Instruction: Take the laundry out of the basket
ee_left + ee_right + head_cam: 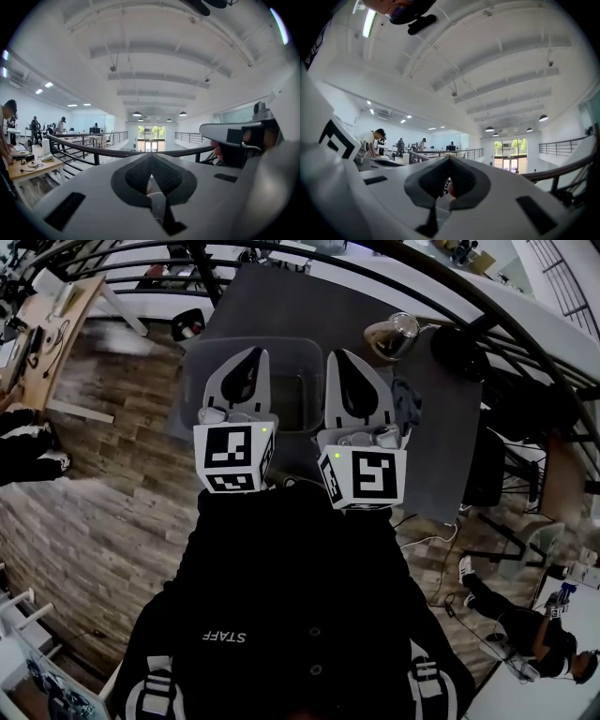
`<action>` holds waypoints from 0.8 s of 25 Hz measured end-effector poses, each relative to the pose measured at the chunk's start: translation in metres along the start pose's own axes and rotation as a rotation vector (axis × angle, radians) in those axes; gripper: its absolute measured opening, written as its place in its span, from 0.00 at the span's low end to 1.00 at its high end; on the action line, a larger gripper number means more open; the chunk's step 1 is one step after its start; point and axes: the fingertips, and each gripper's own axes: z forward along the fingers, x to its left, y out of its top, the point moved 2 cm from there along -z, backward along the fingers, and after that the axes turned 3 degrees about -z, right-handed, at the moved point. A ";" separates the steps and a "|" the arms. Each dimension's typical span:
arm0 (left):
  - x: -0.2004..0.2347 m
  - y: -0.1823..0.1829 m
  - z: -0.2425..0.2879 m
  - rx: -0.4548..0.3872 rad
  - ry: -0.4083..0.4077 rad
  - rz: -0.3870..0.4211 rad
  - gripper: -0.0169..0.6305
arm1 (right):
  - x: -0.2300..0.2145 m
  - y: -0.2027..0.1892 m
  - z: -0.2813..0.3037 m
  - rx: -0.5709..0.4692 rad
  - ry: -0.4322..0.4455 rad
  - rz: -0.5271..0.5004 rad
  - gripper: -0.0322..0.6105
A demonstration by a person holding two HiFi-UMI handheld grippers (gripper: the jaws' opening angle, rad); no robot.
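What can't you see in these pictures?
Head view: the left gripper and right gripper cover most of the basket, so whether laundry is inside cannot be told.
Head view: the dark bundle beside the right gripper is half hidden behind it; cloth or not, unclear.
Both gripper views look out across the room; the basket is outside them.

We wear a black top (pixel 281 587) with white STAFF lettering (pixel 223 637) and white-striped bands (pixel 155 695) at either side. Our left tool (pixel 255 352) and right tool (pixel 334 353) have pale grey shells and black pads. Each carries a white cube (pixel 234 456) of black square markers and a small green light (pixel 265 430).
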 end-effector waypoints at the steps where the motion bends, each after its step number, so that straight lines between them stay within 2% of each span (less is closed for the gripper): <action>1: 0.002 0.001 0.000 -0.002 0.003 0.003 0.03 | 0.001 0.001 0.002 -0.002 0.001 0.005 0.07; 7: 0.014 0.007 -0.004 -0.029 0.015 0.025 0.03 | 0.007 0.001 0.013 0.004 0.000 0.011 0.07; 20: 0.024 0.009 -0.004 -0.027 0.015 0.020 0.03 | 0.011 -0.001 0.023 0.006 -0.015 0.008 0.07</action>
